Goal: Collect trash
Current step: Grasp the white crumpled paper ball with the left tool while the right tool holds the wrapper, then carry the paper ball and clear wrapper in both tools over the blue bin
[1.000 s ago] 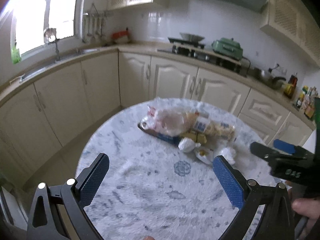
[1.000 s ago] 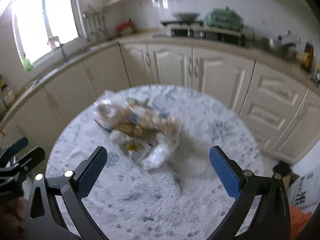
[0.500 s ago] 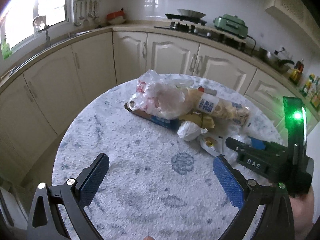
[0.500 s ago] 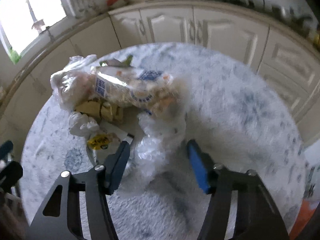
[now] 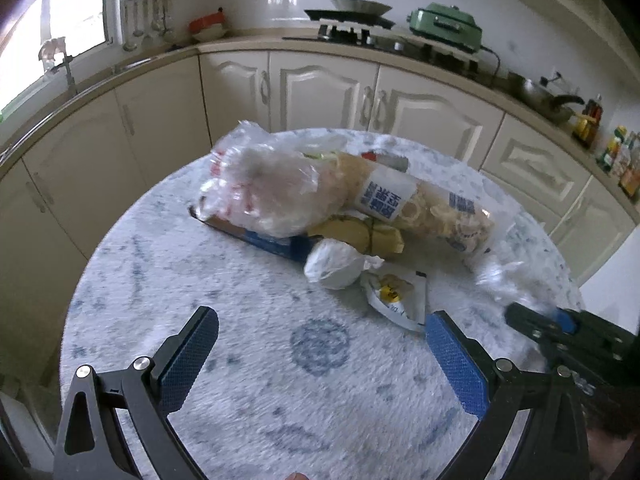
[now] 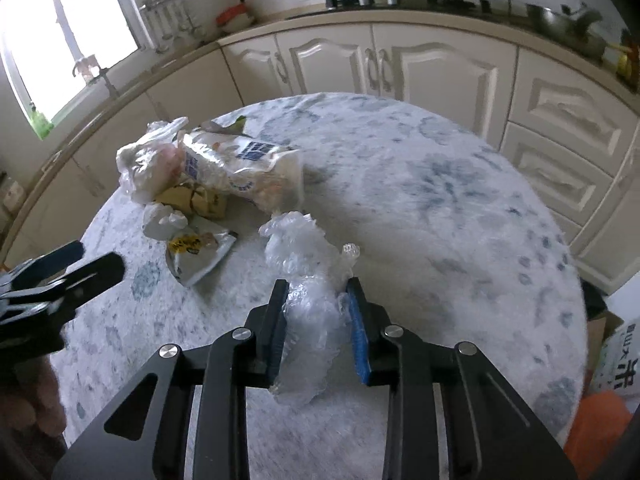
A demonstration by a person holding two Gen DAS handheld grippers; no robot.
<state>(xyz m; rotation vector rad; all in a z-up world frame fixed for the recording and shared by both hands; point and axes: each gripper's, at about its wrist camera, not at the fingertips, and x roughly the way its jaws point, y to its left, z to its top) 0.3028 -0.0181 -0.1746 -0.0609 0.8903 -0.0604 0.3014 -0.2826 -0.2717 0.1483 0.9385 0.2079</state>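
Right wrist view: the right gripper [image 6: 316, 300] has just been closed on crumpled clear plastic [image 6: 308, 280] near the trash pile [image 6: 208, 176]; collection is begun. The left gripper [image 5: 320, 336] is held wide open over the desk [image 5: 280, 380].

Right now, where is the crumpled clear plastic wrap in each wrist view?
Left wrist: far right, blurred, crumpled clear plastic wrap just above the right gripper.
Right wrist: lower centre, pinched between the closing blue pads.
Shared landmark: yellow-printed white sachet, left of the wrap in both.
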